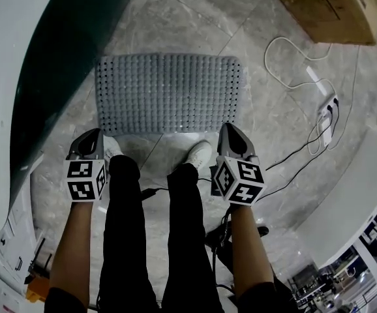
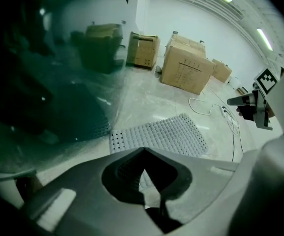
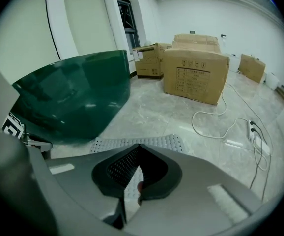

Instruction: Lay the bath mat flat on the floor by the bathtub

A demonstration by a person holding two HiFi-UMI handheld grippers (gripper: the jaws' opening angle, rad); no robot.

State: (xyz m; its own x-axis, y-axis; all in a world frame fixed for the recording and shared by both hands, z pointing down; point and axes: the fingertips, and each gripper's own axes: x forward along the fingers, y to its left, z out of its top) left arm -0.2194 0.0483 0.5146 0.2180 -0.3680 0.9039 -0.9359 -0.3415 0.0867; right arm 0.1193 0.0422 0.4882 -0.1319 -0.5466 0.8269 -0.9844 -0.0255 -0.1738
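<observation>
Bath mat: grey rectangle, bumpy grid texture, flat on marbled floor.

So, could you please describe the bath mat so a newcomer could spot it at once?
Start at the dark green bathtub along the left of the head view. On the grey stone floor beside it, just ahead of the person's white shoes, lies the bath mat. It alone is a grey rectangle covered in rows of small bumps.

Bare white storeroom-like space, green bathtub, cardboard boxes, grey marble-tile floor
</observation>
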